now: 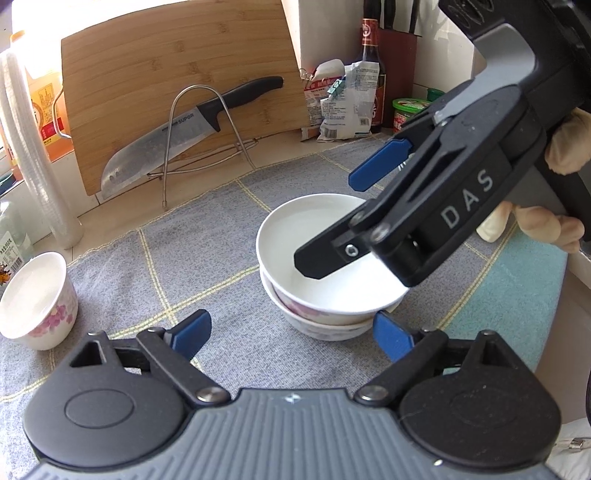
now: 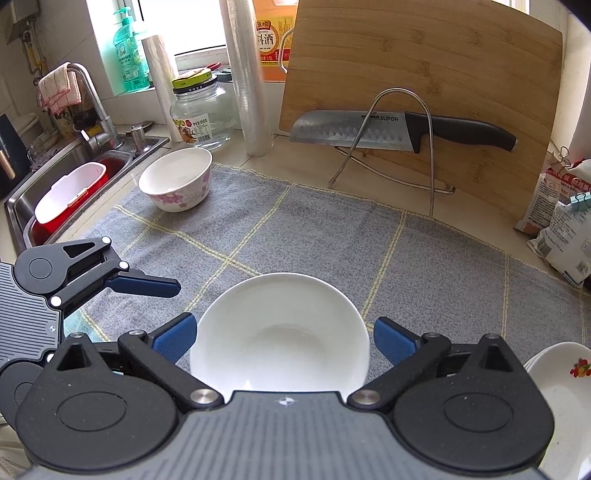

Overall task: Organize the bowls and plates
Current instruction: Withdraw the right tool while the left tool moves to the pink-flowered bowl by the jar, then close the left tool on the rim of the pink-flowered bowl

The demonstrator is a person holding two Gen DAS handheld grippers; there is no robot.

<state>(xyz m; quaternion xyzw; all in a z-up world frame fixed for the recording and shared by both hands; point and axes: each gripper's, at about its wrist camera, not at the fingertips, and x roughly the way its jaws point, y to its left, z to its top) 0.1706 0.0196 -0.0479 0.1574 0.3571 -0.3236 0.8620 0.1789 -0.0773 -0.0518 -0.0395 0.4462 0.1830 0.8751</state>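
Stacking step in hand: plain white bowl (image 2: 280, 332) nested on floral bowls at frame centre, right gripper (image 2: 282, 338) and left gripper (image 1: 291, 334) both apart, empty; lone floral bowl (image 2: 176, 179), upper left on bench (image 2: 443, 258), judged next.

You worked at a pale counter (image 2: 236, 157) spread with a grey checked cloth (image 2: 332, 236). A steel sink (image 2: 74, 162) and tap (image 2: 92, 96) sat at the left. Daylight came through the window (image 2: 192, 26) behind. A bamboo cutting board (image 2: 424, 92) leaned upright against the tiled wall (image 1: 325, 33).
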